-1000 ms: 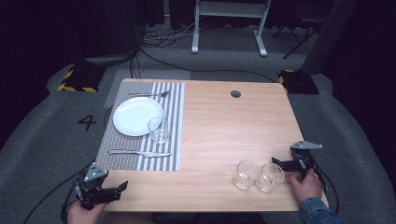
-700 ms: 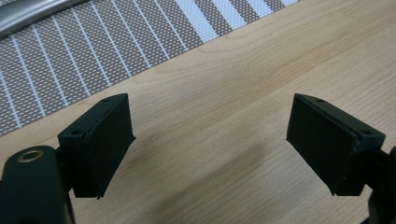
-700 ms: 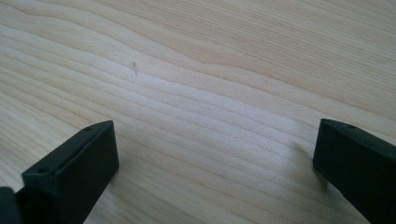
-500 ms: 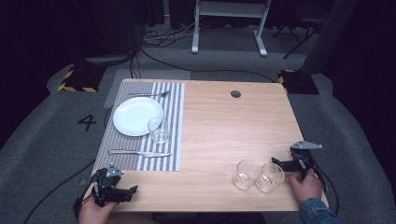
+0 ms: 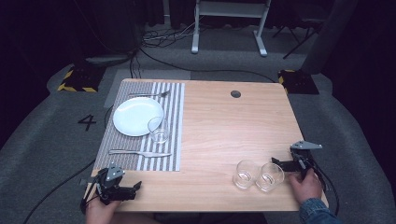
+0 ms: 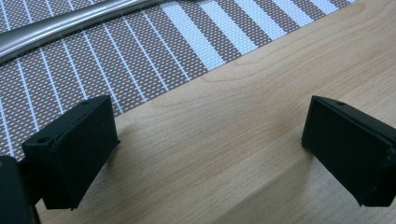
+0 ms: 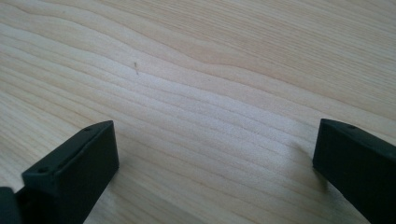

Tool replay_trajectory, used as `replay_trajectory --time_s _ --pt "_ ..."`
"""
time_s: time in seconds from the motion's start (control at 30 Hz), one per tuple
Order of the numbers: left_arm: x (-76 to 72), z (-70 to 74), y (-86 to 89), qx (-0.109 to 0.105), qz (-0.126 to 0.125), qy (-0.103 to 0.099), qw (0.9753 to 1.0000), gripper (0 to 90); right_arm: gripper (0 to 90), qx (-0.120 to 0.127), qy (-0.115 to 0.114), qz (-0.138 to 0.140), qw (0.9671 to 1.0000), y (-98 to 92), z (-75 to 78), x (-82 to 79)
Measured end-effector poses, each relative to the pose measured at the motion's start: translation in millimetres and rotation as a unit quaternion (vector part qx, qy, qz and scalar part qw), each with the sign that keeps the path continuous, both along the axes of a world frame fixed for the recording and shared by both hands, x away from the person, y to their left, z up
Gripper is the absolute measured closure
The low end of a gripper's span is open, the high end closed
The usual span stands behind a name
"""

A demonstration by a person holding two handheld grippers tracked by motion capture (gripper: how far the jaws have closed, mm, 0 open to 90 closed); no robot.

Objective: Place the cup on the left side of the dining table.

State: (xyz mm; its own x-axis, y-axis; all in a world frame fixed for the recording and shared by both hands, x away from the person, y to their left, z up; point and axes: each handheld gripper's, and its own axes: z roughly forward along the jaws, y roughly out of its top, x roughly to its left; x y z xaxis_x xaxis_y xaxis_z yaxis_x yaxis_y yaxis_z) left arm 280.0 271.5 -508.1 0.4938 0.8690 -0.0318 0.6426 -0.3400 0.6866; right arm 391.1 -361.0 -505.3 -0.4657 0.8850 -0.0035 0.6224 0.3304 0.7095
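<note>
My left gripper [image 5: 133, 189] rests on the wooden table [image 5: 219, 130] at its front left corner, open and holding nothing. In the left gripper view its jaws stand wide apart over bare wood beside the striped placemat [image 6: 93, 60], with the knife [image 6: 70, 21] lying across the mat. My right gripper [image 5: 279, 163] sits at the front right, open, just right of two empty glasses [image 5: 246, 174] [image 5: 269, 176]. The right gripper view has both jaws spread over bare wood [image 7: 210, 102].
The striped placemat [image 5: 175, 116] at the left carries a white plate [image 5: 133, 116], a fork [image 5: 149, 94] behind it, a knife [image 5: 140, 152] in front and a third glass [image 5: 159, 129]. A round cable hole [image 5: 236, 94] sits near the far edge.
My left gripper has moved right and forward from off the table's front left corner onto the tabletop. The right gripper and the glasses have stayed put.
</note>
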Motion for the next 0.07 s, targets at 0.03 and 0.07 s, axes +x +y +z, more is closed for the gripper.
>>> replay_trajectory --time_s 0.03,0.07 --pt "0.0 0.0 0.0 0.0 0.0 0.0 1.0 3.6 0.5 0.0 0.0 0.0 1.0 0.0 0.0 0.0" --pt "0.0 0.0 0.0 0.0 0.0 0.0 1.0 3.6 0.5 0.0 0.0 0.0 1.0 0.0 0.0 0.0"
